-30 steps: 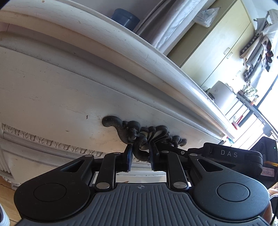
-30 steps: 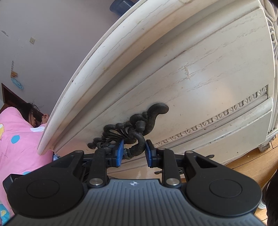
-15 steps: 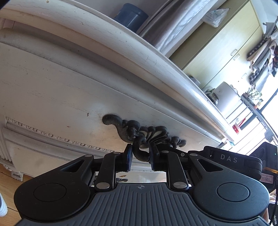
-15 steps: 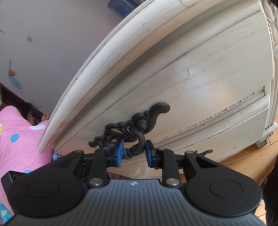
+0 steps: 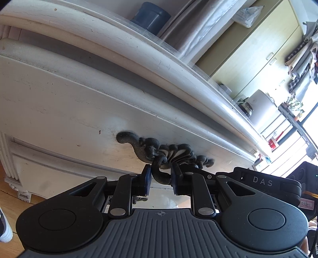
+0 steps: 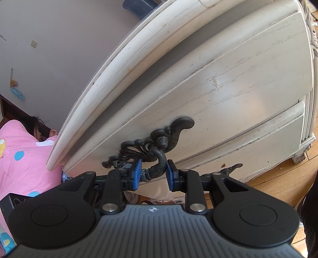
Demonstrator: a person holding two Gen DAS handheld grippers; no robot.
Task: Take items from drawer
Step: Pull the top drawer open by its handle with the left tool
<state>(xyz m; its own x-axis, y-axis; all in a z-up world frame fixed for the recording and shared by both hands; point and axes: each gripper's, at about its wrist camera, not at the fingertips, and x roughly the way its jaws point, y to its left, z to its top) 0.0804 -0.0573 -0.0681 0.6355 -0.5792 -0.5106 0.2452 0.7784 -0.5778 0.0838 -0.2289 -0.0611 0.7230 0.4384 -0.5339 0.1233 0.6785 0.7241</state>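
Drawer (image 5: pixel 79 103) of white dresser pulled slightly out under the top, left gripper (image 5: pixel 161 176) clamped on its black scrolled handle (image 5: pixel 159 150), right gripper (image 6: pixel 154 174) clamped on the other handle (image 6: pixel 161 142), wooden floor (image 6: pixel 278 178) below.

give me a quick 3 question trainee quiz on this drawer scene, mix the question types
1. True or false: the left hand-held gripper is shut on a black drawer handle.
2. Multiple choice: what stands on top of the white dresser? A) a red kettle B) a dark blue container C) a stack of books
3. Fill in: in the right wrist view, the right hand-held gripper grips the curved bail of a black ___ on the drawer front.

Key
1. True: its pads close on the handle's loop.
2. B
3. handle
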